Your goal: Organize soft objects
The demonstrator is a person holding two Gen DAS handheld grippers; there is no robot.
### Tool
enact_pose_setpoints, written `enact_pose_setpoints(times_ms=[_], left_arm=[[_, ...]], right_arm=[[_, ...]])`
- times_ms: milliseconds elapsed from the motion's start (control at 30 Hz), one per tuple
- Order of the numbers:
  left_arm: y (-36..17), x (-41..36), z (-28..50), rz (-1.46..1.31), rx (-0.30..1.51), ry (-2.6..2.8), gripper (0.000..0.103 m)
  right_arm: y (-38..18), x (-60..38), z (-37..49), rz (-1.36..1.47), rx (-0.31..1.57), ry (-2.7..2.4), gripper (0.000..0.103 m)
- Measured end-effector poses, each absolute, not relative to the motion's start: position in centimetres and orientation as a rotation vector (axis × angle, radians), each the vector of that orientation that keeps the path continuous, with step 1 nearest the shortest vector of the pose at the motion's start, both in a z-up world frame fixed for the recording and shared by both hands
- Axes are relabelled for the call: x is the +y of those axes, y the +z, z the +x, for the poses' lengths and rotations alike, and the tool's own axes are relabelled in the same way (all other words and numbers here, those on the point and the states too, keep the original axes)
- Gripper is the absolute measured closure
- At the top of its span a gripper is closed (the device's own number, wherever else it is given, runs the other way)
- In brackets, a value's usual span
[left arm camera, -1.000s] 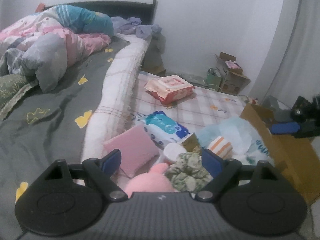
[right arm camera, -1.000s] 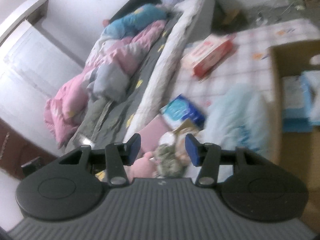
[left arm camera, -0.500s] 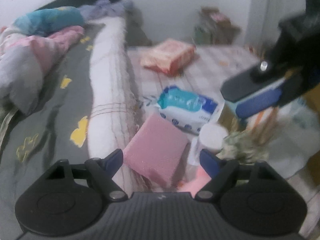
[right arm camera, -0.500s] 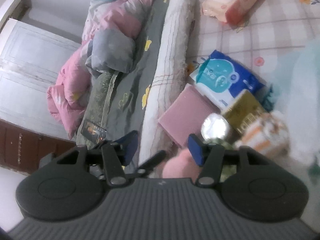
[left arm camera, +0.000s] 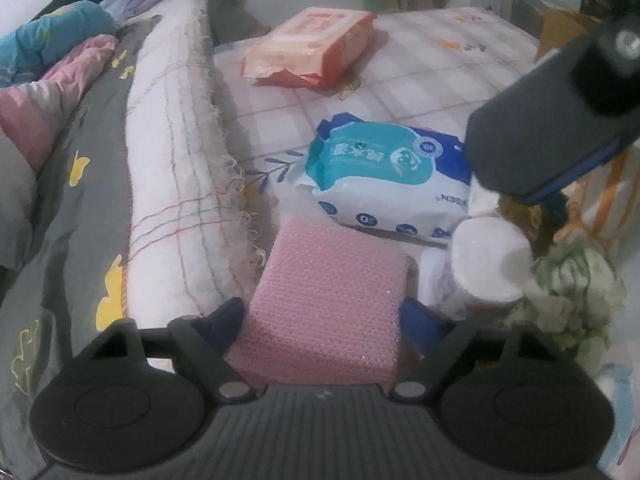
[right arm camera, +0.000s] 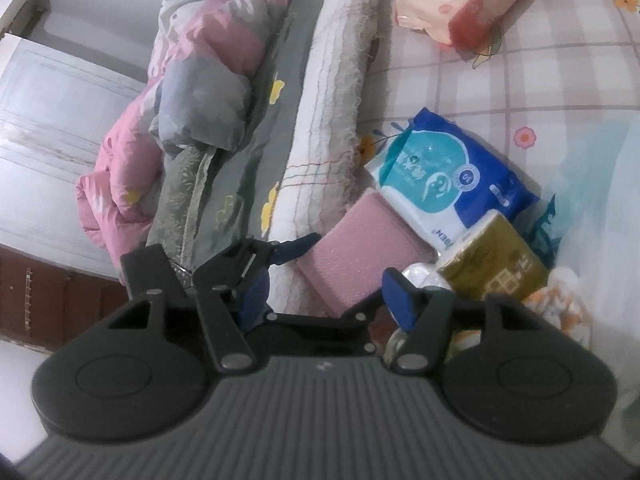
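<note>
A pink sponge block (left arm camera: 328,304) lies on the checked mat against the bed's edge. My left gripper (left arm camera: 322,320) straddles it and its jaws are closing. The blue pads (left arm camera: 418,316) sit right at the sponge's sides, and no squeeze shows. From the right wrist the sponge (right arm camera: 360,248) shows with the left gripper (right arm camera: 320,276) around its near end. My right gripper (right arm camera: 326,298) hovers just above them with jaws opening and grips nothing. One of its fingers (left arm camera: 540,148) looms at upper right. A white roll (left arm camera: 488,264) and a green scrunched cloth (left arm camera: 572,292) lie beside the sponge.
A blue and white wipes pack (left arm camera: 384,176) lies behind the sponge, with a red-orange pack (left arm camera: 316,44) farther back. A gold tissue box (right arm camera: 492,264) and an orange-striped item (right arm camera: 560,308) sit right. The bed with its grey sheet (left arm camera: 80,200) and rumpled quilt (right arm camera: 200,80) runs along the left.
My left gripper dropped toward the pink sponge, which now sits between its fingers. My right gripper came in close above it and its jaws widened. The pink plush toy is out of view.
</note>
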State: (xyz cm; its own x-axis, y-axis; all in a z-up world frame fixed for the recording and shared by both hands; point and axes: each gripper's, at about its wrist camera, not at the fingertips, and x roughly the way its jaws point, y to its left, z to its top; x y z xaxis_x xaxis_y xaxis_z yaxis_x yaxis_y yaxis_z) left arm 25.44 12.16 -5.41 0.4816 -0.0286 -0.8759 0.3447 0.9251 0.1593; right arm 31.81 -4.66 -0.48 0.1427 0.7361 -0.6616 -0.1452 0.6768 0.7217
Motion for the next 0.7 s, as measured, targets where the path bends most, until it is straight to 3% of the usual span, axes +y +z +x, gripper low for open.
enact_pose_setpoints(times_ms=[700], left_arm=[[0.6,17.4,21.7,-0.295,0.885,-0.228,0.023]], right_arm=[[-2.9,-4.4,33.1,0.692,1.267,0.605,0.040]])
